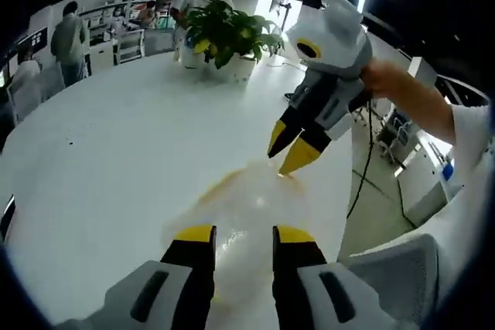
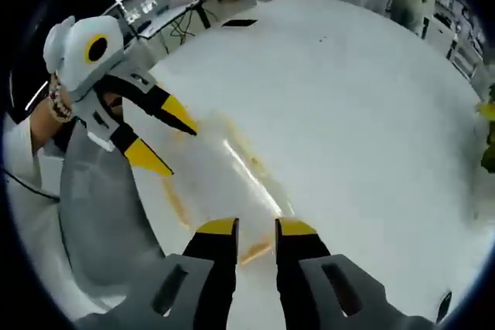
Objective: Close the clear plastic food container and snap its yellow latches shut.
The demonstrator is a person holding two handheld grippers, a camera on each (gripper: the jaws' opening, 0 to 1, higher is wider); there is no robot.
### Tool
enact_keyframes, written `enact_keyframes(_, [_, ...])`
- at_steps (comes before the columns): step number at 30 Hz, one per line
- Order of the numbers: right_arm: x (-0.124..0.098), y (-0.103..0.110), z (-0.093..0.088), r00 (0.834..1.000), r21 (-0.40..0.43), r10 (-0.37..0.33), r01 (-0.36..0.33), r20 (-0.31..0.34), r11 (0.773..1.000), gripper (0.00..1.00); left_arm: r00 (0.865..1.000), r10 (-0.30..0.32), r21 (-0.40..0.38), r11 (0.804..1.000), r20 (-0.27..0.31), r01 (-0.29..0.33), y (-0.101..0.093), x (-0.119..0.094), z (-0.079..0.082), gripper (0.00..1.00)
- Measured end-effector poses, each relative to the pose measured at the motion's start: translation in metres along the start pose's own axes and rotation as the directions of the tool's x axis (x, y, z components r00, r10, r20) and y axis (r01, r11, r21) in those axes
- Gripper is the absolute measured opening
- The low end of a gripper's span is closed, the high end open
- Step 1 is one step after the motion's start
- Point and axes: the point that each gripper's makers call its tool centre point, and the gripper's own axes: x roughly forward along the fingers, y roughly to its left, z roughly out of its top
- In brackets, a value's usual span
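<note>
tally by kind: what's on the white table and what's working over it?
Grippers: 2, left gripper and right gripper, both open
Clear plastic food container: 1, yellow latches blurred, not counted
Potted plants: 1
Total: 4, all on or over the table

You could barely make out the clear container [image 1: 247,199]: it was washed out against the white table [image 1: 100,160], with only its yellowish edges faintly showing. In the right gripper view its outline [image 2: 232,168] was just as smeared, and you could not tell whether the lid was seated or the latches were snapped. Your right gripper's [image 1: 292,147] tips met it in blur, contact unclear.
</note>
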Motion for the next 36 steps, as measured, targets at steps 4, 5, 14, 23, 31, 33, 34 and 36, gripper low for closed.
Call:
enact_keyframes(4, [0.013,0.013,0.018,0.995,-0.020,0.051,-0.049,0.081,0.999,0.11,0.998,-0.054,-0.043,0.998,-0.019,0.053,-0.005,0.005,-0.003,0.10])
enact_keyframes(5, [0.016,0.017,0.020,0.993,-0.004,0.079,-0.079,0.093,0.997,0.11,0.999,-0.049,-0.053,0.997,-0.020,0.048,-0.003,0.007,-0.004,0.08])
enact_keyframes(14, [0.031,0.017,0.043,0.984,-0.093,0.108,-0.095,0.142,0.991,0.11,0.999,-0.047,-0.011,0.999,0.008,0.047,-0.012,0.018,-0.003,0.05])
enact_keyframes(23, [0.037,0.002,0.039,0.995,-0.155,0.089,-0.080,0.051,0.985,0.20,0.999,-0.037,0.156,0.987,0.009,0.035,-0.021,0.017,-0.006,0.28])
enact_keyframes(31, [0.045,0.006,0.040,0.986,-0.187,0.164,-0.163,-0.008,0.969,0.26,0.998,-0.006,0.434,0.900,-0.056,0.030,-0.029,0.016,-0.024,0.39])
enact_keyframes(33, [0.048,0.009,0.039,0.982,-0.190,0.188,-0.190,-0.030,0.963,0.27,0.998,0.004,0.496,0.868,-0.069,0.031,-0.031,0.017,-0.027,0.43])
enact_keyframes(34, [0.049,0.009,0.038,0.982,-0.206,0.188,-0.191,-0.037,0.960,0.28,0.997,0.007,0.522,0.853,-0.072,0.032,-0.031,0.018,-0.028,0.46])
enact_keyframes(36, [0.051,0.008,0.036,0.980,-0.232,0.184,-0.195,-0.069,0.953,0.28,0.995,0.067,0.556,0.831,-0.079,-0.012,-0.022,0.020,-0.030,0.46])
